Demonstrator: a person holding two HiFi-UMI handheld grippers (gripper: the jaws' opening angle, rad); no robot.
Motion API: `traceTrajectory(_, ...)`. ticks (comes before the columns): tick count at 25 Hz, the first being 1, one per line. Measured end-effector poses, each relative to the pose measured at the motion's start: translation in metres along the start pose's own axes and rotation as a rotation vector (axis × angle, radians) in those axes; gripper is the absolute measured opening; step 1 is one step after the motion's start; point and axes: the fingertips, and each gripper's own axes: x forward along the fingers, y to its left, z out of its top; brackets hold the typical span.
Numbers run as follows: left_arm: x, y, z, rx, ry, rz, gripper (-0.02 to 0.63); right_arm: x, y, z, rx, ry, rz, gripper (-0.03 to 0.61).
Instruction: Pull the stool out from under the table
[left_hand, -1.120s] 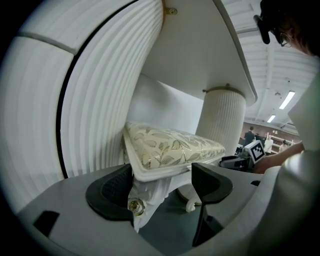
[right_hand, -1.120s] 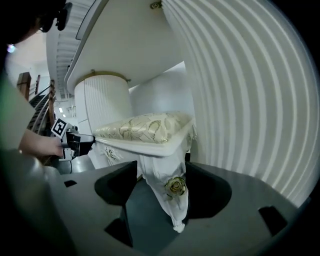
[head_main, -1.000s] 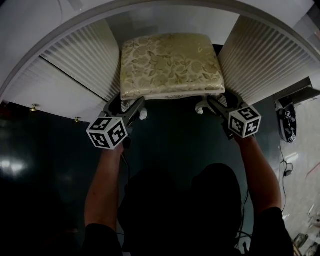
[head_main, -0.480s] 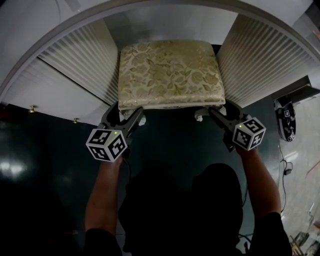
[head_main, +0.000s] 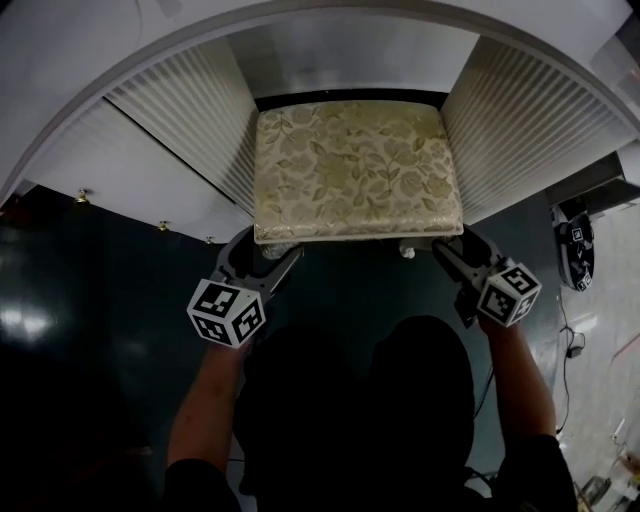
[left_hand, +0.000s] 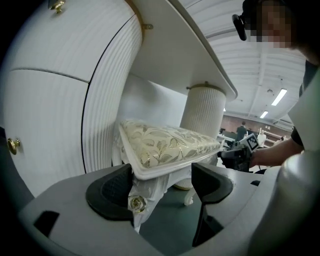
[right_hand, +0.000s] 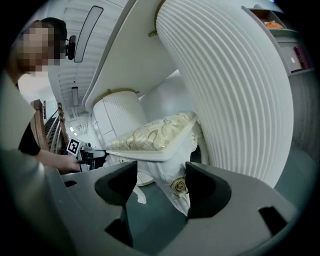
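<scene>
The stool (head_main: 355, 170), white-framed with a gold floral cushion, stands in the table's knee opening, its front edge toward me. My left gripper (head_main: 268, 256) is at the stool's front left corner. In the left gripper view that gripper (left_hand: 162, 175) is open, with the carved white leg (left_hand: 147, 195) and its gold rose against the left jaw. My right gripper (head_main: 455, 248) is at the front right corner. In the right gripper view it (right_hand: 161, 175) is open too, with the leg (right_hand: 175, 192) lying against its right jaw.
The white table (head_main: 100, 40) arches over the stool, with a ribbed pedestal (head_main: 180, 110) on the left and another (head_main: 520, 120) on the right. Brass knobs (head_main: 83, 197) sit on the left front. A black device (head_main: 575, 250) and cables lie on the floor at right.
The stool has slid toward me out of the opening, and a dark gap now shows behind it. Both grippers drew back with it, still at its front corners.
</scene>
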Motion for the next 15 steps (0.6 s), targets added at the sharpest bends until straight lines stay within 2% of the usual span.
traceTrajectory(5,-0.002,-0.004,0.002,-0.026,0.042,0.013,0.364,-0.004,0.006,0.005,0.0,0.023,0.019,0.255)
traceTrajectory(9,0.0,-0.003,0.004,-0.041,0.024,0.009,0.364,-0.002,-0.003,0.005,-0.015,0.038,0.007,0.253)
traceTrajectory(11,0.0,-0.003,0.0,-0.015,0.013,-0.007,0.362,0.003,-0.011,0.007,-0.036,0.024,-0.031,0.253)
traceTrajectory(15,-0.005,-0.01,-0.014,0.095,0.025,-0.069,0.341,0.009,-0.02,0.01,-0.069,-0.037,-0.081,0.253)
